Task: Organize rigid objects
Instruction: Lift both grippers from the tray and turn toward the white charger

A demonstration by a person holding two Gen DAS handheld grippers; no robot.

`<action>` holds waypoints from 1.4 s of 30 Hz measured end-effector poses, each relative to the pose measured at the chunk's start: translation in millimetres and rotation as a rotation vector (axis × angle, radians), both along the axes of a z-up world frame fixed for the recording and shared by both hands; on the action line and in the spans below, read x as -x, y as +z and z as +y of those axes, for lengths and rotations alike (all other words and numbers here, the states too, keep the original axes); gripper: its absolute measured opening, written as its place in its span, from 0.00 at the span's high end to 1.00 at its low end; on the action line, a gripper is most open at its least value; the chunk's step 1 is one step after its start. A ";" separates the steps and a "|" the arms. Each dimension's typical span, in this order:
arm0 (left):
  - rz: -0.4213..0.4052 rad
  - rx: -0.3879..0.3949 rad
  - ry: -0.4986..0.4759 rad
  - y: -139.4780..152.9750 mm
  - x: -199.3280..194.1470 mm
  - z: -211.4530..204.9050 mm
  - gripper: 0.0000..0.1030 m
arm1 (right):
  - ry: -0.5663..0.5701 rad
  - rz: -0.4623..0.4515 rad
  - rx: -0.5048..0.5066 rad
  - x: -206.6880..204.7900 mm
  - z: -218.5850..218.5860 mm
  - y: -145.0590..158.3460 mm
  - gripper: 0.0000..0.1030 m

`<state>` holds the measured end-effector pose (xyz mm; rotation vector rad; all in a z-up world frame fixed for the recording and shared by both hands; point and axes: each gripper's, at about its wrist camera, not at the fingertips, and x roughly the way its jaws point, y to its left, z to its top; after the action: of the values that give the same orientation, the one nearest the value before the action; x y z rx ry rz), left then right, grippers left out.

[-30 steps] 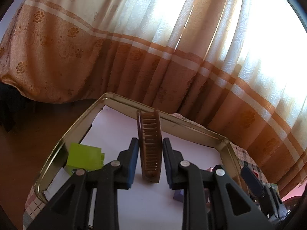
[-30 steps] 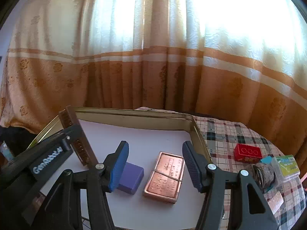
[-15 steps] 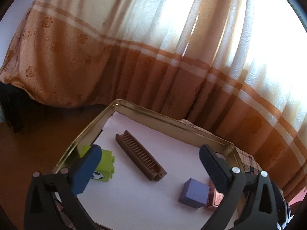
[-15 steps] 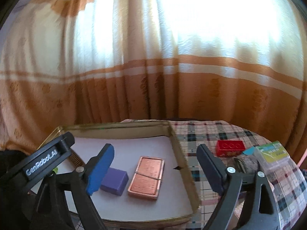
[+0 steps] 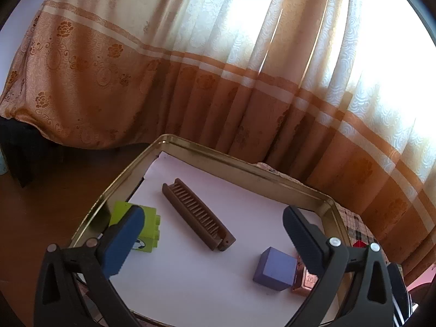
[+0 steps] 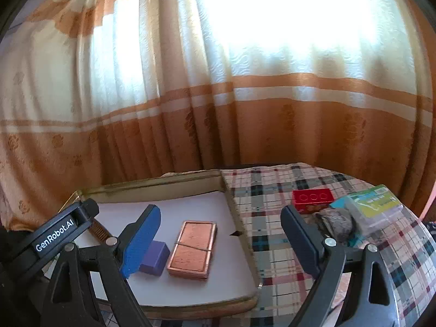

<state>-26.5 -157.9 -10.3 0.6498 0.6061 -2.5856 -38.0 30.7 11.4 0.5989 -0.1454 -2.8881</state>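
Left wrist view: left gripper [image 5: 212,237] hovering over a shallow gold tin tray [image 5: 245,167] lined with white paper, jaws spread wide after just opening, nothing between them. Inside the tray, 4 things: a brown comb [image 5: 197,215] lying flat on a diagonal near the tray's middle, a lime-green block [image 5: 148,227] against the tray's left wall, a purple block [image 5: 275,268] toward the tray's right wall, and a copper tin [image 5: 303,283] touching the purple block, mostly hidden behind the right pad. Comb placed, judging by how it lies.

Right wrist view: right gripper [image 6: 220,241] also wide apart after just opening, empty, hanging over the tray's right rim. In the tray, copper tin lying flat just inside the right wall, purple block beside it, a sliver of comb farther left behind the other tool. Outside the tray, on a plaid tablecloth [image 6: 275,190] to its right: a red brick [image 6: 313,199], a grey lumpy object [image 6: 336,222] of unclear kind, and a clear packet with a green label [image 6: 373,204], clustered well apart from the tray.

Judged roughly over halfway: 4 pieces in, about 3 still out; red brick the likeliest next pick.
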 end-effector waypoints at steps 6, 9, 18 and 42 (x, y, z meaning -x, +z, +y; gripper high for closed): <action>0.037 -0.009 -0.028 1.5 -4.9 3.5 0.00 | -0.021 0.005 0.009 -4.9 8.5 1.1 0.11; 0.029 0.014 -0.045 2.4 -2.6 9.9 0.00 | -0.026 0.004 0.012 -6.1 11.4 1.7 0.11; 0.022 0.052 -0.077 4.7 0.1 19.3 0.00 | -0.053 0.018 -0.006 -12.2 17.9 3.5 0.11; 0.038 0.198 -0.261 9.5 1.6 71.1 0.00 | -0.229 0.069 -0.053 -40.1 85.8 14.8 0.11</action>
<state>-28.1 -86.8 -0.7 0.6514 0.2855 -2.8575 2.1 116.5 26.3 0.5214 -0.1361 -3.1384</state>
